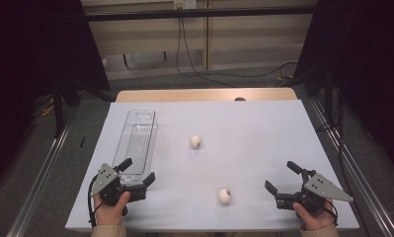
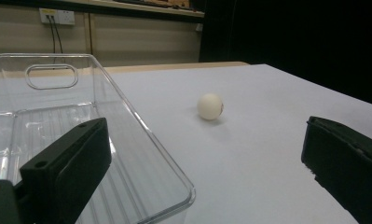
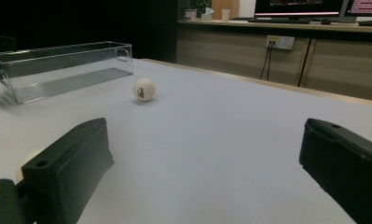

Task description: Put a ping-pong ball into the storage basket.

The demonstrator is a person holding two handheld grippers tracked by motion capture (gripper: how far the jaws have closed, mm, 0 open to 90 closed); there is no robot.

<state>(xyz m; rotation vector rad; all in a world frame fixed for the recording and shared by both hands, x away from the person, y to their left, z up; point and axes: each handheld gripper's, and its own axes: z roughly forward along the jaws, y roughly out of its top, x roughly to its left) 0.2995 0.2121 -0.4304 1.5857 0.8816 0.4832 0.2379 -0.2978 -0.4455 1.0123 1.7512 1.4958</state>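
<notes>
1. The table (image 1: 263,123), covered in white, takes up the middle of the high view; its wooden far edge shows at upper centre.
2. The clear bin (image 1: 137,140) lies lengthwise at centre left of the high view, a handle slot in its far end wall. In the left gripper view it sits at lower left, its near corner between the jaws.
3. The left gripper (image 1: 137,172), at lower left of the high view, rests at the bin's near end, held from below by a hand (image 1: 110,207). Its jaws are spread wide and grasp nothing; one stands over the bin's floor, the other outside its wall.
4. The right gripper (image 1: 282,177), at lower right, is held level by the other hand (image 1: 315,217) and points toward the left of the frame. Its jaws gape, released, with bare table between them.
5. The far ball (image 1: 196,141) sits on the table at centre, right of the bin and apart from it.
6. The near ball (image 1: 224,196) lies at lower centre, between the two grippers and nearer the right one, untouched. In the right gripper view it peeks out behind the left jaw.
</notes>
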